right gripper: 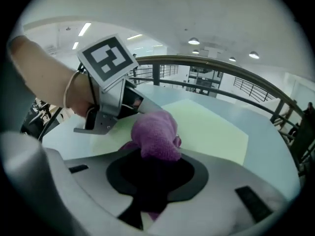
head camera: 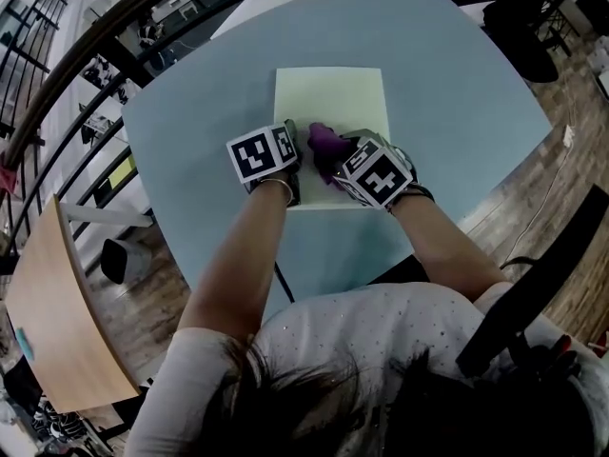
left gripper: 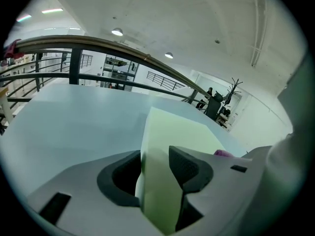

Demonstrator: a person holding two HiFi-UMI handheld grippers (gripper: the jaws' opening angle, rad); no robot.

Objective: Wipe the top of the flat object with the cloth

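Observation:
A pale green flat board [head camera: 333,103] lies on the light blue table [head camera: 447,93]. My left gripper [head camera: 288,160] stands at the board's near left edge. In the left gripper view that edge [left gripper: 162,181] sits between the two dark pads of my left gripper [left gripper: 156,157], which is shut on it. My right gripper [head camera: 341,163] is just to the right, over the board's near part, shut on a bunched purple cloth [head camera: 325,145]. The cloth [right gripper: 156,134] bulges out of the right gripper [right gripper: 152,163] and rests on the board [right gripper: 211,127]. The left gripper's marker cube [right gripper: 108,58] shows close beside it.
A wooden tabletop [head camera: 57,312] stands lower at the left, past a dark curved railing [head camera: 57,84]. A black chair part [head camera: 533,284] is at the near right. The far half of the board and the table around it hold nothing else.

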